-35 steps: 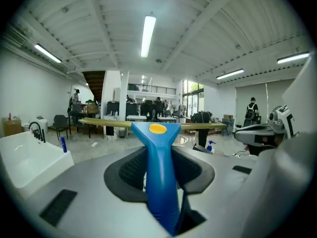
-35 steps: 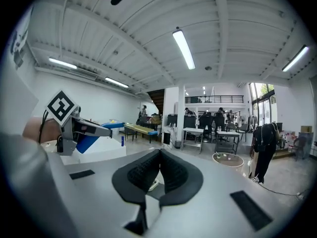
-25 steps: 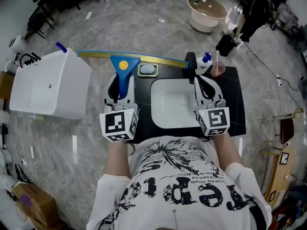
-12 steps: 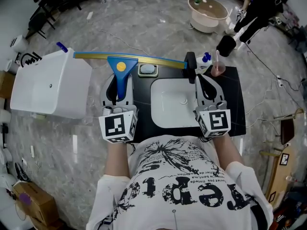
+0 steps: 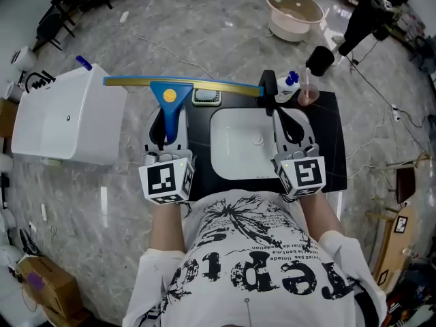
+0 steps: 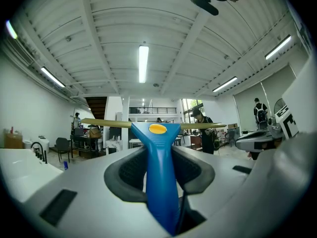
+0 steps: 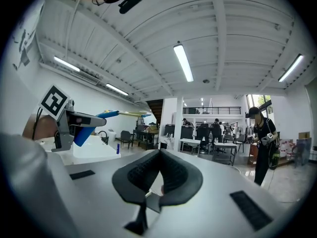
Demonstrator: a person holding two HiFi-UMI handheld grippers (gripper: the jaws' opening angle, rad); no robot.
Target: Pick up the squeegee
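Note:
My left gripper [image 5: 169, 116] is shut on the blue handle of the squeegee [image 5: 169, 99], which it holds level in the air at the left edge of the black counter [image 5: 334, 148]. The long yellow blade [image 5: 136, 82] lies crosswise beyond the jaws. In the left gripper view the handle [image 6: 159, 177] runs between both pads up to the head with a yellow spot. My right gripper [image 5: 286, 120] hovers over the right rim of the white basin [image 5: 235, 148]. Its pads [image 7: 171, 175] meet, with nothing between them [image 7: 158, 155].
A white box [image 5: 65, 118] stands left of the counter. A soap dish [image 5: 206, 97], a black fitting [image 5: 268, 86], a blue-capped bottle [image 5: 286, 85] and a pink cup [image 5: 310, 95] line the counter's far edge. A round tub [image 5: 294, 11] sits on the floor beyond.
The head view has shifted a little. Both grippers keep their places, and the squeegee stays in the left one.

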